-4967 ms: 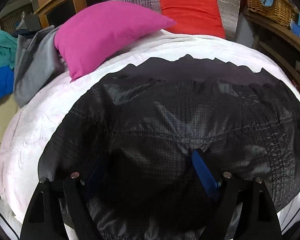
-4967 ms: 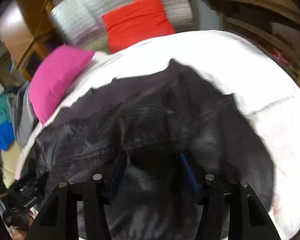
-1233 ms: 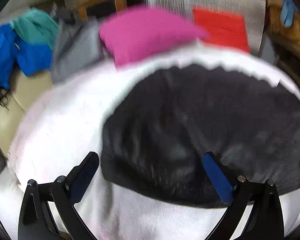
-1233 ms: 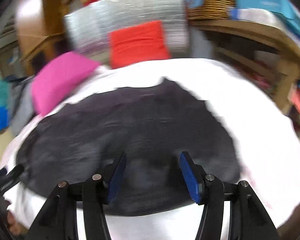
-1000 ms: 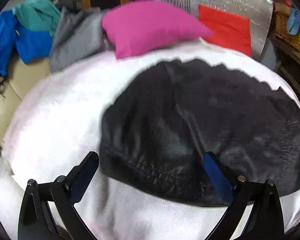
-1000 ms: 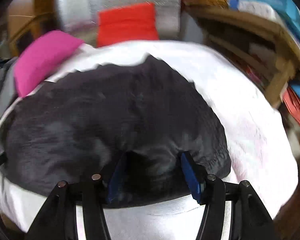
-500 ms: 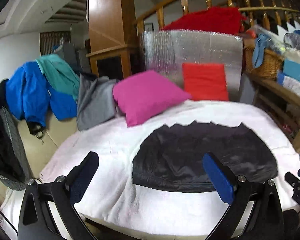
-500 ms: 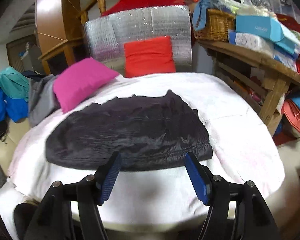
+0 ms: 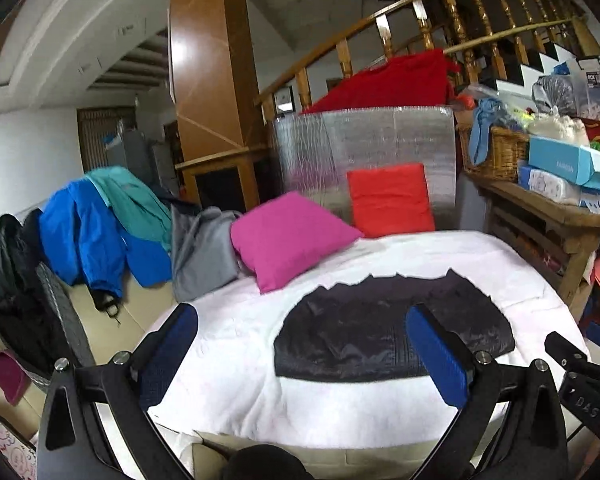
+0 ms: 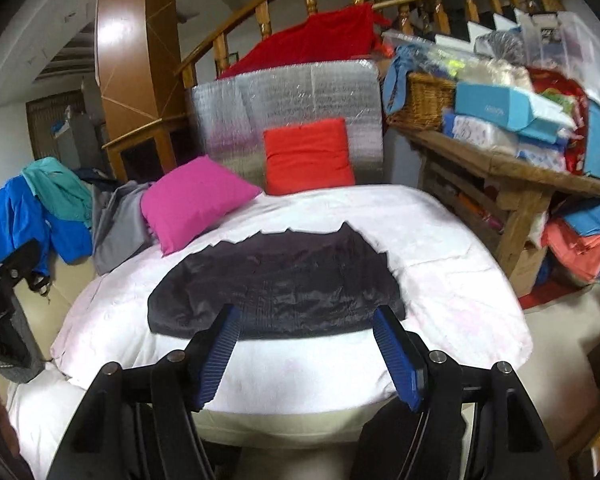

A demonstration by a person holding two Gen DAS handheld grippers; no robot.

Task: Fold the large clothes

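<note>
— where was the garment?
— the black garment [image 9: 392, 336] lay folded flat on the white cover [image 9: 236, 360], near the pink cushion [image 9: 288, 236] and the red cushion [image 9: 390, 198].
— and your claws?
— my left gripper [image 9: 302, 342] stood spread wide with nothing between its pads. my right gripper [image 10: 306, 346] had just been opening further, also empty. neither touched the cloth.

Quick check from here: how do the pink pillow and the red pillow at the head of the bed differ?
The pink pillow lies tilted on the white cover, one corner pointing toward the black garment. The red pillow stands upright against the silver foil panel, farther back. The pink one looks puffier, the red one flatter. Both are plain, square and clear of the garment.
</note>
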